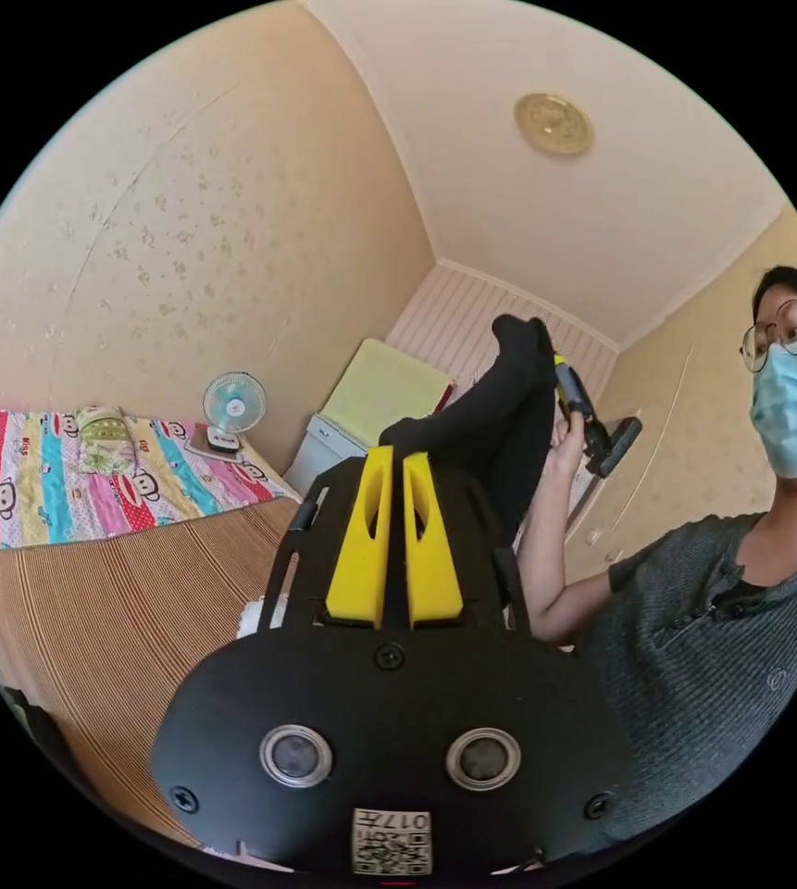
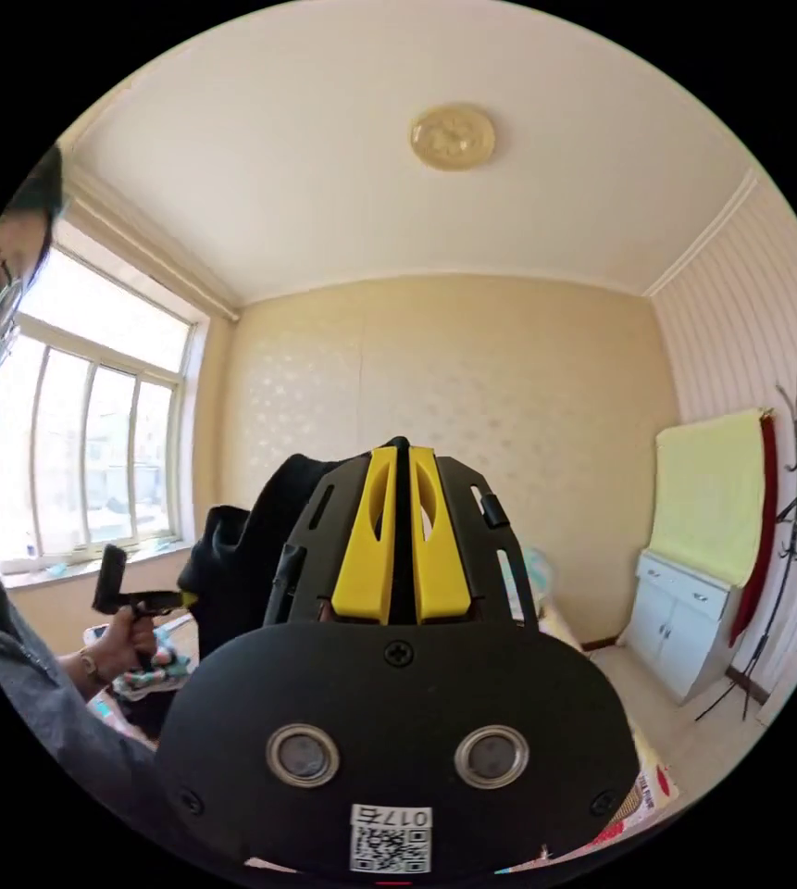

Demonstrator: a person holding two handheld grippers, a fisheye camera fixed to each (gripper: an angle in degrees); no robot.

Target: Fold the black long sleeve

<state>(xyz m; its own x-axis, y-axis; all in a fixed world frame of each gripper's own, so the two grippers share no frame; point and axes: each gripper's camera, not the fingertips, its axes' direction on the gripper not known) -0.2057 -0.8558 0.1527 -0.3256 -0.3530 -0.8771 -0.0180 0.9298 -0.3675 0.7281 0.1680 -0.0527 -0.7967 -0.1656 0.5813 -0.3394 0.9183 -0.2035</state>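
The black long sleeve (image 1: 500, 407) hangs in the air, stretched between both grippers. In the left gripper view my left gripper (image 1: 396, 451) has its yellow jaws shut on one end of the cloth. Further up, a hand holds the right gripper (image 1: 557, 368), which is clamped on the other end. In the right gripper view my right gripper (image 2: 401, 451) is shut, with a bit of black cloth at its tips. The black long sleeve (image 2: 245, 546) drapes left behind it toward the hand-held left gripper (image 2: 185, 600).
Below lies a bed with a brown striped mat (image 1: 139, 593) and a colourful cartoon sheet (image 1: 56, 482). A small fan (image 1: 233, 405) stands by the wall. A white cabinet (image 2: 680, 630) under a yellow cloth, a coat stand (image 2: 791, 519) and a window (image 2: 83, 454) line the room. The person (image 1: 722, 611) stands close.
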